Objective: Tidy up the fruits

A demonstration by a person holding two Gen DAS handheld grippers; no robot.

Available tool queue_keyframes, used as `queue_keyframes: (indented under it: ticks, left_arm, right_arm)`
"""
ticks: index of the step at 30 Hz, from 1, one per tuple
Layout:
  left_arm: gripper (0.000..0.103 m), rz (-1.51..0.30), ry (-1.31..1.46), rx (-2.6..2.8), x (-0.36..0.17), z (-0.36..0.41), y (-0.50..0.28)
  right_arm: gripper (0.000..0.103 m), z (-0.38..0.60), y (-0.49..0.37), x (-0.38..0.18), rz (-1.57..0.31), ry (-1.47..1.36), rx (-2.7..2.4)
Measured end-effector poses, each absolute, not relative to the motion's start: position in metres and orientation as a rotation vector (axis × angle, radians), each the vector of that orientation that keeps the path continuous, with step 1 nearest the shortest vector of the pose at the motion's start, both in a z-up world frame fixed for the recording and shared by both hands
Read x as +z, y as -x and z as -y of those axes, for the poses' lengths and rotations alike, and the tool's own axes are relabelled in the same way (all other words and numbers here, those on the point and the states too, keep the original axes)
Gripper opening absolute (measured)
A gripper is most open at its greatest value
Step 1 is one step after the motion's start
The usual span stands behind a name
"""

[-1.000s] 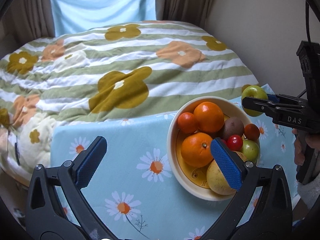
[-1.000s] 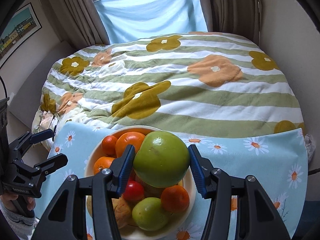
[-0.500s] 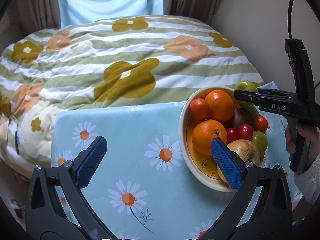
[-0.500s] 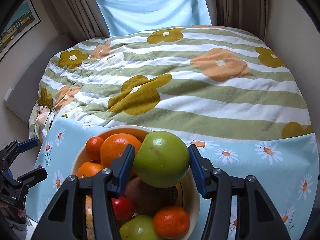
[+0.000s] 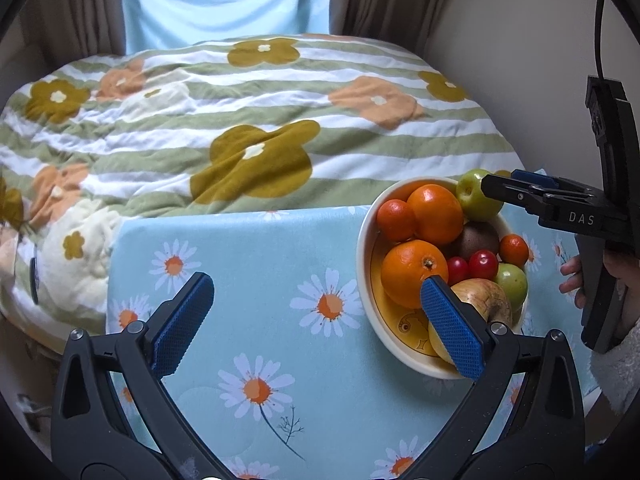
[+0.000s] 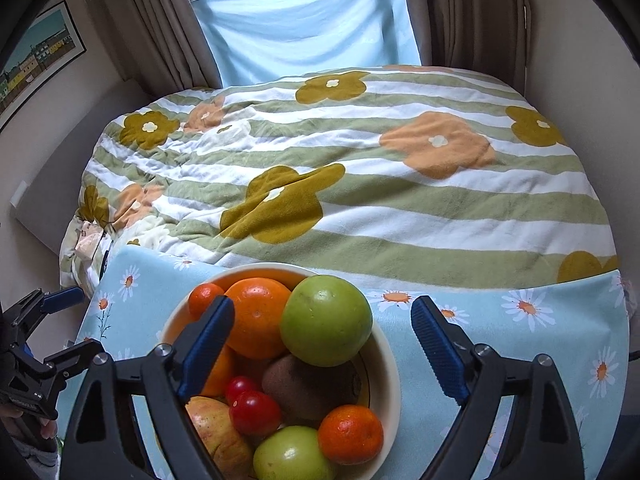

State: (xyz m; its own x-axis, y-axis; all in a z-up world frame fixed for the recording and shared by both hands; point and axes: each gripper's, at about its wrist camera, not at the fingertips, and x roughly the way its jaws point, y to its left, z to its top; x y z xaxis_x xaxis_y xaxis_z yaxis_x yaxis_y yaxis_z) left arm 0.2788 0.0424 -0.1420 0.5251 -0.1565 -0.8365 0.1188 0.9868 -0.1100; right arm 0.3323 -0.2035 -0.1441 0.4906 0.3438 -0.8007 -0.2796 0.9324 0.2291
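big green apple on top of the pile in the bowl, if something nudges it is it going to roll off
Probably yes. The big green apple is round and smooth, perched on the kiwi and an orange at the bowl rim, so a nudge could tip it onto the tablecloth. The right gripper has just been opening; its pads stand clear, so nothing steadies it. It looks firm, likely not fragile.

One bowl (image 6: 390, 364) holds two large oranges (image 6: 258, 322), two mandarins (image 6: 351, 434), two green apples (image 6: 326, 320), two cherry tomatoes (image 6: 254, 412).
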Motion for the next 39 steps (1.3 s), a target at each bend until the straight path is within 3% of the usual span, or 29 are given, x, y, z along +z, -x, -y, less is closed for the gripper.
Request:
queue_keyframes:
  ticks: [20,21,23,26,39]
  left_arm:
    - [0.103,-0.795,0.017,-0.050,-0.036,-0.004,-0.162]
    - [0.103,-0.784,0.019,-0.041,-0.031,-0.001,-0.155]
    - [0.103,-0.767,0.029,-0.029,-0.021,0.004,-0.140]
    - [0.103,-0.742,0.038,-0.023,-0.010,0.010,-0.120]
    - [0.103,-0.666,-0.004,0.024,0.010,0.031,-0.066]
  right_arm:
    - [0.089,0.234,-0.207,-0.035,-0.836,-0.004,0.345]
    - [0.090,0.236,-0.199,-0.030,-0.828,-0.007,0.340]
    - [0.103,0.241,-0.181,-0.020,-0.816,-0.014,0.329]
    - [0.103,0.247,-0.160,-0.008,-0.798,-0.015,0.293]
    - [0.103,0.265,-0.095,-0.002,-0.791,-0.005,0.152]
